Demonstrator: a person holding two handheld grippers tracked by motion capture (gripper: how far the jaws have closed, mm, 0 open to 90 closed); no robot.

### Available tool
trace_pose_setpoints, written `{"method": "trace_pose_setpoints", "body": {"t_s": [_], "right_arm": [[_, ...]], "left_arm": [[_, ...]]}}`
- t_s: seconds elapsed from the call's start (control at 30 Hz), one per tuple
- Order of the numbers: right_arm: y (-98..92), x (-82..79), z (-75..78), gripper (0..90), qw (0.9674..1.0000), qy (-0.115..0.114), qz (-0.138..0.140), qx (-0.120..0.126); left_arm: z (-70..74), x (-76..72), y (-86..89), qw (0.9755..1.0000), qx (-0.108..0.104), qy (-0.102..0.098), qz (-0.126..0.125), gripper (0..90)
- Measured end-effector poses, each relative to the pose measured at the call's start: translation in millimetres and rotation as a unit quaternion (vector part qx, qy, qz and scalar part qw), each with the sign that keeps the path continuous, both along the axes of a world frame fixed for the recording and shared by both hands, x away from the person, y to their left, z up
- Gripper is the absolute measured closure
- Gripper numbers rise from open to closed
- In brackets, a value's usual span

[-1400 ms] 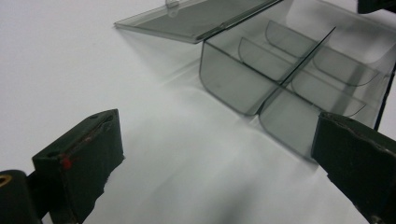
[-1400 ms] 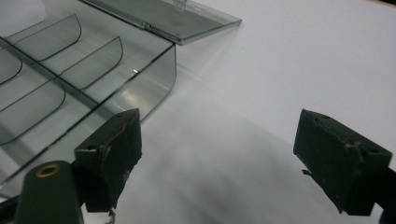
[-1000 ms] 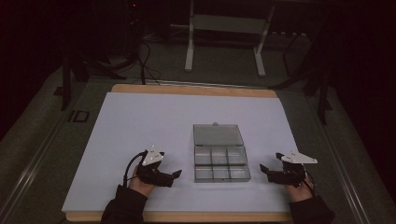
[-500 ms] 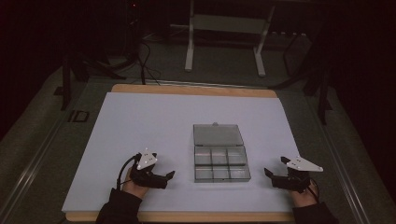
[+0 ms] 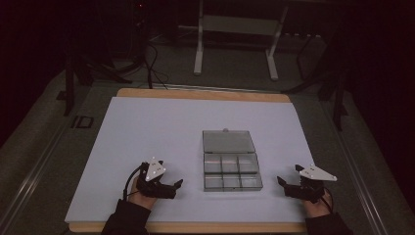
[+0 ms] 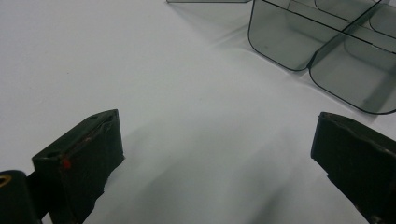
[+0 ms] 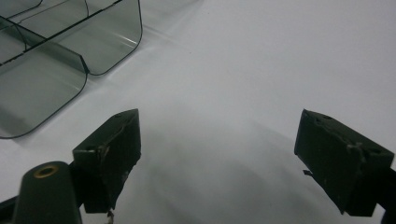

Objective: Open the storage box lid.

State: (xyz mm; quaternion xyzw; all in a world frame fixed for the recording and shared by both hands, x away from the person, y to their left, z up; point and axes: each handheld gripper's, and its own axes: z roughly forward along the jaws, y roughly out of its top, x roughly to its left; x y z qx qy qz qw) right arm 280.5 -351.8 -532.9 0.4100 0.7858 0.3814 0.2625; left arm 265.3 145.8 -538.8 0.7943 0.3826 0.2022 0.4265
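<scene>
A clear plastic compartment box (image 5: 230,161) lies open on the white table sheet (image 5: 161,132), its lid folded flat toward the far side; its several compartments look empty. My left gripper (image 5: 177,185) rests low on the sheet to the left of the box, jaws wide apart with nothing between them. In the left gripper view the box (image 6: 322,51) sits ahead at the upper right. My right gripper (image 5: 281,182) rests to the right of the box, open and empty too. The right gripper view has the box (image 7: 56,56) at the upper left.
The white sheet covers a wooden table top (image 5: 205,94) whose near edge runs just behind both hands. Beyond the far edge stand a white metal stand (image 5: 235,44) and cables on a dark floor. Bare sheet stretches left and behind the box.
Both hands have drawn back toward the near edge and lowered; the right gripper slid slightly right, away from the box. The box has stayed put.
</scene>
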Motion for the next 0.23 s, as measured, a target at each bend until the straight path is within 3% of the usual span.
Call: {"method": "trace_pose_setpoints", "body": {"t_s": [0.23], "right_arm": [[0.5, 0.1, -0.5, 14.5, 1.0, 0.0, -0.003, -0.001]], "left_arm": [[0.2, -0.2, 0.7, 1.0, 0.0, -0.001, -0.001, 3.5]]}}
